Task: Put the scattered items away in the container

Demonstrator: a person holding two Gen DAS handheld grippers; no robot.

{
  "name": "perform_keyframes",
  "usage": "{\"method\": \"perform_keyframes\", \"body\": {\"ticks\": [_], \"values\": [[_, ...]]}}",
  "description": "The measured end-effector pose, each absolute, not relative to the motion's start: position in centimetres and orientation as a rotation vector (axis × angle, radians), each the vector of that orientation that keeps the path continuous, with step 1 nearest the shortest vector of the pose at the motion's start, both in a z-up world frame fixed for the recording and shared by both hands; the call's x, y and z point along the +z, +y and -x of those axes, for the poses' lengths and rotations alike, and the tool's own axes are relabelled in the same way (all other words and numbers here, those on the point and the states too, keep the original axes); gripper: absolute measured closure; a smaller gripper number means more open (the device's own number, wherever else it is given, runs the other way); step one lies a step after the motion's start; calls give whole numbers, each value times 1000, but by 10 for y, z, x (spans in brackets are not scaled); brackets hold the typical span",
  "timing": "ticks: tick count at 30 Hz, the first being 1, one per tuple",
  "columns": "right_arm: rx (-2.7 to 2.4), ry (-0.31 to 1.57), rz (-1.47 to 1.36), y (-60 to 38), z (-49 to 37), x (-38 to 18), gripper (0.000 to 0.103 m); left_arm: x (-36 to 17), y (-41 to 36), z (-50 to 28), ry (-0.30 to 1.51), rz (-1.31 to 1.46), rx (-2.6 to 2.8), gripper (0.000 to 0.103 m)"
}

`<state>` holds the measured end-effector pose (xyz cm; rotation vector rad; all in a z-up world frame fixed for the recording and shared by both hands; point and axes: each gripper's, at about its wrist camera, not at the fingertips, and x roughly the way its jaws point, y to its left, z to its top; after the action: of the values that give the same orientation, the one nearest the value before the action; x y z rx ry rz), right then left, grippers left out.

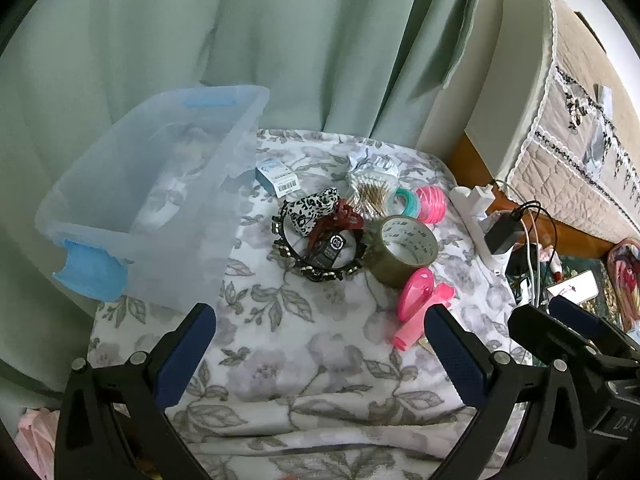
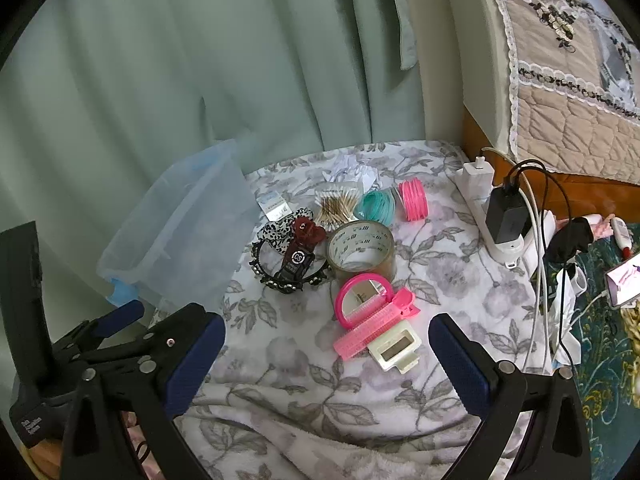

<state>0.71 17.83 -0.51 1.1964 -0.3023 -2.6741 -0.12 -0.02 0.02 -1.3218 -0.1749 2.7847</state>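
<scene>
**Clutter beside the bin**

A floral blanket (image 2: 400, 264) before green curtains bears a clear bin (image 1: 160, 184) at left, with tape roll (image 2: 362, 250), pink mirror (image 2: 362, 294) and headband (image 1: 320, 248) scattered just beside it. Left gripper (image 1: 320, 344) and right gripper (image 2: 328, 356) hover spread wide, holding nothing.

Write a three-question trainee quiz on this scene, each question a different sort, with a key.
1. True or false: the tape roll lies inside the clear plastic bin.
2. Which lies nearest the right gripper? A) teal coil B) pink mirror C) cotton swabs
3. Fill in: both the left gripper and the right one are ____ and hold nothing.

Key: 1 false; 2 B; 3 open.
</scene>
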Motion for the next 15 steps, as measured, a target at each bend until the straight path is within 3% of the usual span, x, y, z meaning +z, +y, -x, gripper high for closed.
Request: {"method": "perform_keyframes", "body": {"ticks": [15], "values": [[-2673,-285,-1223,173,-5,-14,0,-20,-5,2,-189,1309,2778,0]]}}
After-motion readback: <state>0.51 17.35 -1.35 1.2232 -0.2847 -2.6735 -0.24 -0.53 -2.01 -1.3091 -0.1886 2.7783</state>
